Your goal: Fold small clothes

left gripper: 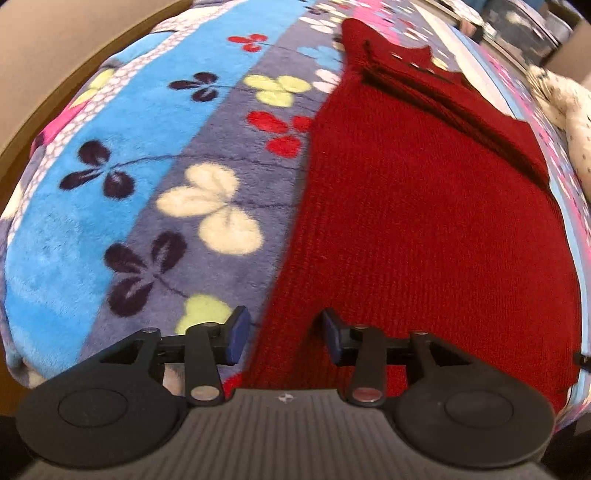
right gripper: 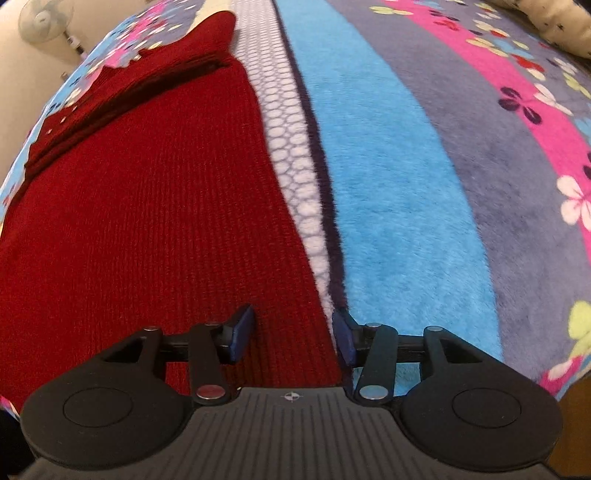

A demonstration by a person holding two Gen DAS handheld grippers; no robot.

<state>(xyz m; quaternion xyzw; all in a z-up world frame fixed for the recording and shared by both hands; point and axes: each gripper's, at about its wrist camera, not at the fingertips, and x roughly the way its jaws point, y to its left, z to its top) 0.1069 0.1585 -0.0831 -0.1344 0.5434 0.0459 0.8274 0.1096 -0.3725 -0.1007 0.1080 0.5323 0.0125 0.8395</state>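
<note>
A dark red knitted garment (left gripper: 424,221) lies flat on a flowered fleece blanket (left gripper: 147,184), with a folded part across its far end. My left gripper (left gripper: 284,336) is open, its jaws straddling the garment's left edge at the near corner. In the right wrist view the same red garment (right gripper: 147,221) fills the left half. My right gripper (right gripper: 293,338) is open, its jaws straddling the garment's right edge near the near corner, over the blanket (right gripper: 406,184). Neither gripper holds the cloth.
A white spotted cloth or pillow (left gripper: 565,110) lies at the blanket's far right; it also shows in the right wrist view (right gripper: 554,26). A wooden edge (left gripper: 55,92) borders the blanket on the left. A standing fan (right gripper: 44,22) is behind.
</note>
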